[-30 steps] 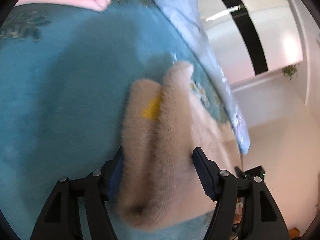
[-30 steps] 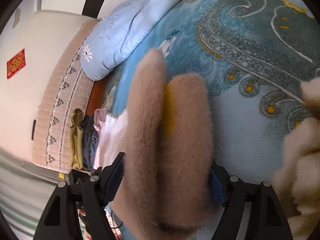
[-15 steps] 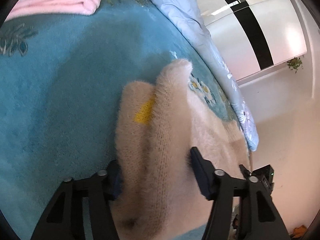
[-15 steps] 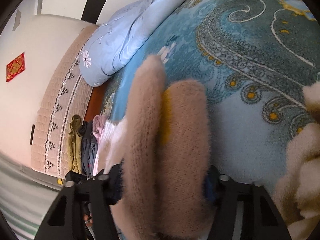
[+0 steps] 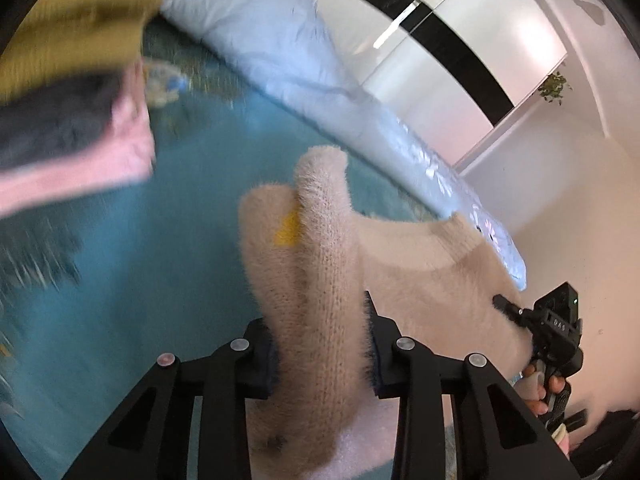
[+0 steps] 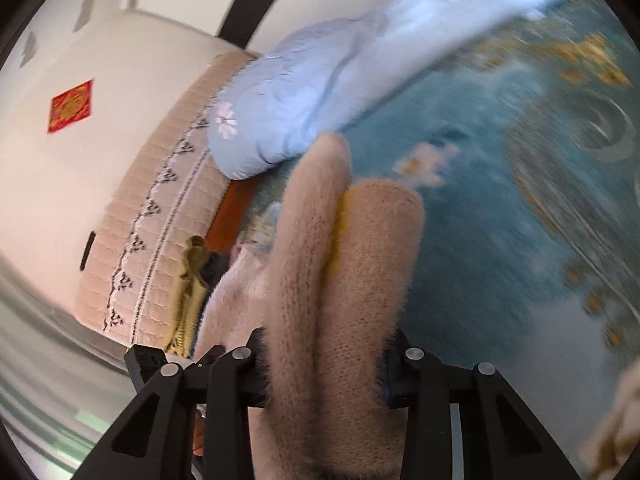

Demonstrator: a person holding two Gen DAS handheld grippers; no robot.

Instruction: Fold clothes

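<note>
Both grippers pinch the same beige fuzzy sweater (image 5: 320, 304), one at each end.

Left gripper (image 5: 320, 352): jaws have just been closing, pads now press a bunched fold of the sweater from both sides. The fold sticks up past the fingertips in two lobes, with a yellow tag (image 5: 289, 229) between them. The rest of the sweater stretches away to the right toward the right gripper (image 5: 516, 312), seen in the left wrist view with the person's hand (image 5: 540, 384) on its handle. The sweater hangs between the two, off the blanket (image 5: 132, 288).

Right gripper (image 6: 324, 364): jaws have also just been closing, pads squeeze a thick doubled fold of the sweater (image 6: 340, 280). Yellow shows in the crease between the lobes here as well. The cloth fills the gap completely.

Surroundings:
- Teal patterned blanket (image 6: 500, 240) under everything, blurred by motion.
- Light blue pillow (image 5: 280, 44) along the far edge of the bed; also in the right wrist view (image 6: 304, 108).
- Pink garment (image 5: 80, 172) with a dark grey one (image 5: 56, 120) on top, upper left of the left view, well apart from the sweater.
- Quilted headboard (image 6: 160, 208) left in the right view, with an olive garment (image 6: 188, 292) near it.
- Red square sign (image 6: 71, 106) on the white wall.
</note>
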